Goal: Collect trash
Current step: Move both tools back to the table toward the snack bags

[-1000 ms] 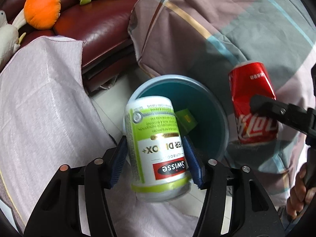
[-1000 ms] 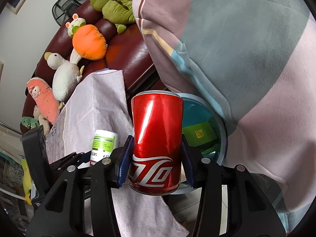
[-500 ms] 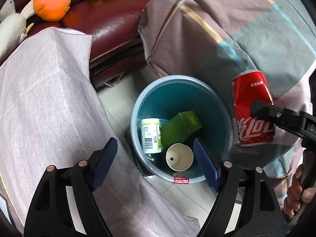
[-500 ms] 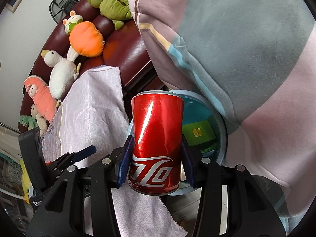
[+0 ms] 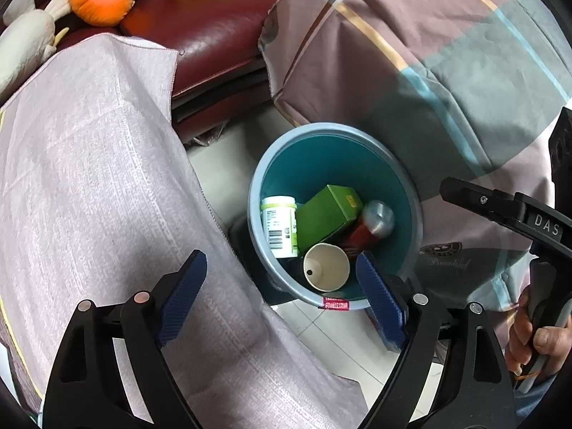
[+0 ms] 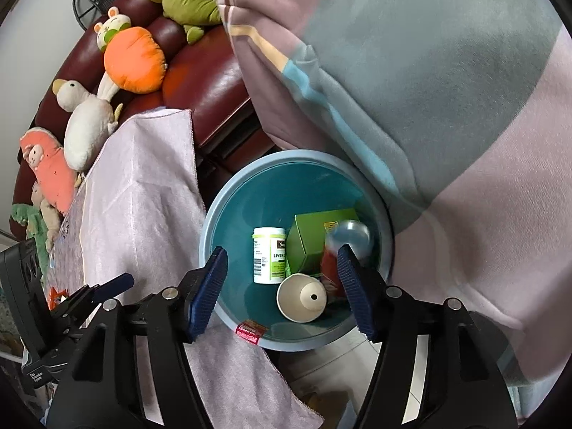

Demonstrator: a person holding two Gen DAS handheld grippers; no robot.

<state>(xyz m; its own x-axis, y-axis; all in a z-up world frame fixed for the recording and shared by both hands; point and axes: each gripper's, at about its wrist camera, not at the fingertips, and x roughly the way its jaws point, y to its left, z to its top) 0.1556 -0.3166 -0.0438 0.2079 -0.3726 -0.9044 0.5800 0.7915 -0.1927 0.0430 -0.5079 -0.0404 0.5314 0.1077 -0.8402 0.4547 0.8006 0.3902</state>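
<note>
the right gripper (image 6: 282, 286) hangs over the bin (image 6: 211, 236), its jaws opening with nothing pressed between the blue pads (image 6: 209, 289). in the bin lie a white bottle (image 6: 268, 255), a green box (image 6: 311, 243), a paper cup (image 6: 300, 296) and a blurred red can (image 6: 339, 250) beside the box. a pink cloth (image 6: 143, 193) hangs left of the bin, a striped blanket (image 6: 429, 89) to the right, and plush toys (image 6: 132, 59) sit on the sofa (image 6: 207, 78) behind.

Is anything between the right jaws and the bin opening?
Nothing visible. The right gripper hangs over the bin, jaws opening with nothing between them. The red can is already inside, blurred, beside the green box, bottle and cup.
</note>
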